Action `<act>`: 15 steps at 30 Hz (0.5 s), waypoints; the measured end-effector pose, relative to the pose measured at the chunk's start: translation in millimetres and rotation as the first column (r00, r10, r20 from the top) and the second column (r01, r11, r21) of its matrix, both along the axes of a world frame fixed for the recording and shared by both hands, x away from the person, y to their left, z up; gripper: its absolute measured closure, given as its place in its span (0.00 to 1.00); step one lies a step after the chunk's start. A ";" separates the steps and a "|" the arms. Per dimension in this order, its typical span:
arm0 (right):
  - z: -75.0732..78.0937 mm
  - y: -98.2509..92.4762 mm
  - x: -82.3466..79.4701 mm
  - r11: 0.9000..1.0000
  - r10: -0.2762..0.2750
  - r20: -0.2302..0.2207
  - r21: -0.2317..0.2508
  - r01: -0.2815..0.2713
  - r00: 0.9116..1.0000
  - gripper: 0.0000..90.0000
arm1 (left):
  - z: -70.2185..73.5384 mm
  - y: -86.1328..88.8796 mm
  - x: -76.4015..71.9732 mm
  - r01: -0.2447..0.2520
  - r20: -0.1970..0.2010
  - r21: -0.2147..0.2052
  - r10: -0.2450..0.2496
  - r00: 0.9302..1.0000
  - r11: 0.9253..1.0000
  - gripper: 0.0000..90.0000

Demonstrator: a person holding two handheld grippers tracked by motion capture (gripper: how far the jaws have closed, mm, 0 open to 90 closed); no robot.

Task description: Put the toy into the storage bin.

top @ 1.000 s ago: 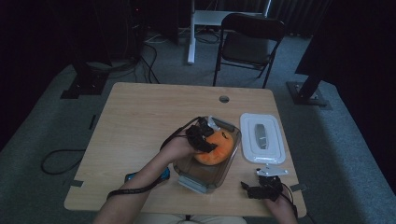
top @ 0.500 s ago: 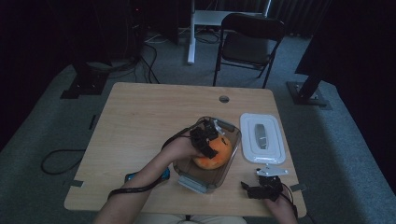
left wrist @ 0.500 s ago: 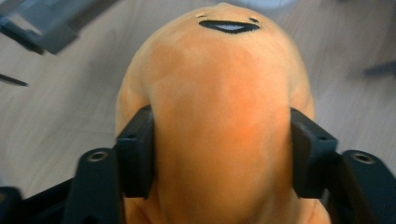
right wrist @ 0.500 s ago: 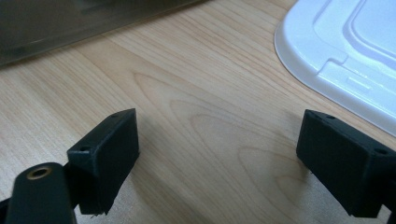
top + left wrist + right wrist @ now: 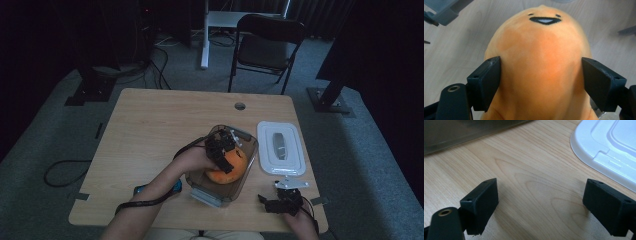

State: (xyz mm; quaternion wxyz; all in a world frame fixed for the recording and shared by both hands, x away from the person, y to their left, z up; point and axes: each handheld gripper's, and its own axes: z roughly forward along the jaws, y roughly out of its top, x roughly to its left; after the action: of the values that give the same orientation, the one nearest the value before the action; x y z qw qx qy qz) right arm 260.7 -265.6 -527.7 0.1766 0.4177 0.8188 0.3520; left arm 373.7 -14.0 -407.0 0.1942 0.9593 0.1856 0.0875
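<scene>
While the orange plush toy (image 5: 228,167) lies inside the clear plastic box (image 5: 245,175) near the worktop's (image 5: 150,135) front edge, the left claw (image 5: 222,150) sits right over it, reaching down into the box. Seen from the left gripper view, the toy (image 5: 539,70) runs lengthwise straight away from that claw (image 5: 540,82), face end farthest, with a jaw on either flank. Those jaws have just been opening; the toy is between them but looks let go, the pads no longer squeezing. My guess is the coming move is a straight lift out, and the box walls close on each side leave little room to swing sideways. To the box's right lies the white lid (image 5: 280,147), flat and just beside it. Nearer the front edge, the right claw (image 5: 285,200) rests spread wide and empty over bare wood (image 5: 536,185), the lid's corner (image 5: 609,147) just ahead. Behind the worktop stands a chair (image 5: 267,42), well apart.
</scene>
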 end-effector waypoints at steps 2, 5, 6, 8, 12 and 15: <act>0.0 0.0 0.0 1.000 0.000 0.000 0.000 0.000 1.000 0.14 | 1.2 2.1 -0.6 0.001 -0.002 -0.015 -0.002 1.000 1.000 0.22; 0.0 0.0 0.0 1.000 0.000 0.000 0.000 0.000 1.000 0.14 | 3.6 6.7 -0.3 -0.001 -0.016 -0.045 0.001 1.000 0.999 0.22; 0.0 0.0 0.0 1.000 0.001 0.001 0.000 -0.001 1.000 0.14 | 4.5 8.5 -0.3 -0.002 -0.023 -0.056 0.001 1.000 0.998 0.21; 0.0 0.0 0.0 1.000 0.000 0.001 0.000 0.000 1.000 0.14 | 5.5 11.4 -0.9 -0.011 -0.025 -0.075 0.010 1.000 0.997 0.21; 0.0 -0.1 0.1 1.000 0.001 0.002 -0.001 -0.001 1.000 0.14 | 9.5 18.3 -4.5 -0.037 -0.017 -0.126 0.035 0.999 0.991 0.21; 0.0 0.0 0.1 1.000 0.001 0.001 0.000 -0.001 1.000 0.14 | 13.0 23.9 -5.5 -0.035 -0.040 -0.182 0.028 0.999 0.983 0.21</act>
State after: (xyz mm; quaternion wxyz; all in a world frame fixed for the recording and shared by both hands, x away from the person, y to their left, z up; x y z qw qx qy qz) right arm 260.8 -265.7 -527.7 0.1771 0.4172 0.8189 0.3522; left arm 368.2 9.9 -394.0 0.2764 0.9358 0.2117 0.0554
